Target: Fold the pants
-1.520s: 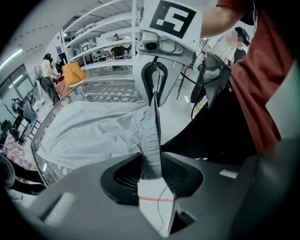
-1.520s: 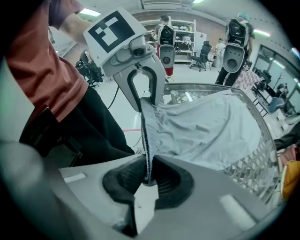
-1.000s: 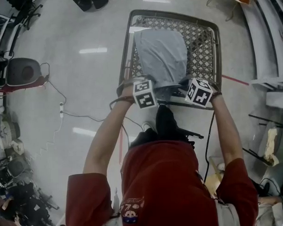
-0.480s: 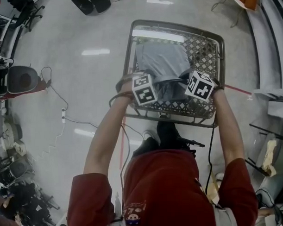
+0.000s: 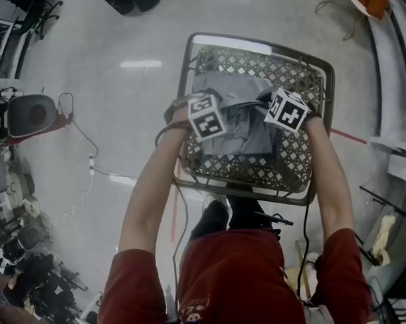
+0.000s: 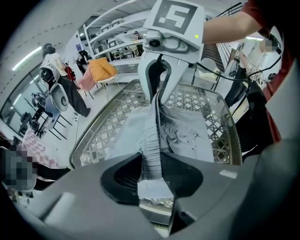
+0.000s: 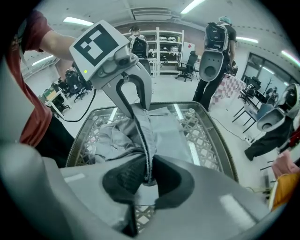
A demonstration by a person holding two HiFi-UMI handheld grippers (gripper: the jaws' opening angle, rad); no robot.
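In the head view a white cable (image 5: 90,165) trailed over the pale floor (image 5: 119,35) at the left of the frame. To its right, in the upper middle, stood the bench (image 5: 254,188) with its lattice top and rounded metal rim. The grey pants (image 5: 238,127) lay bunched on the lattice, nearer the bench's left side, with open lattice showing to the right and below them.

The left hand-held gripper (image 6: 151,161) pointed steeply down at the left edge of the cloth. Its own view showed the jaws closed part-way on the ribbed elastic waistband (image 6: 151,136), with the pads pressing it from both sides. From there the band ran straight across to the other tool.

The right hand-held gripper (image 7: 146,161) sat at the right edge of the pants, also angled down. Its jaws stood narrower and pinched a thin fold of the same grey cloth. Bare forearms reached to both from the red shirt (image 5: 240,276) at the bottom of the frame.
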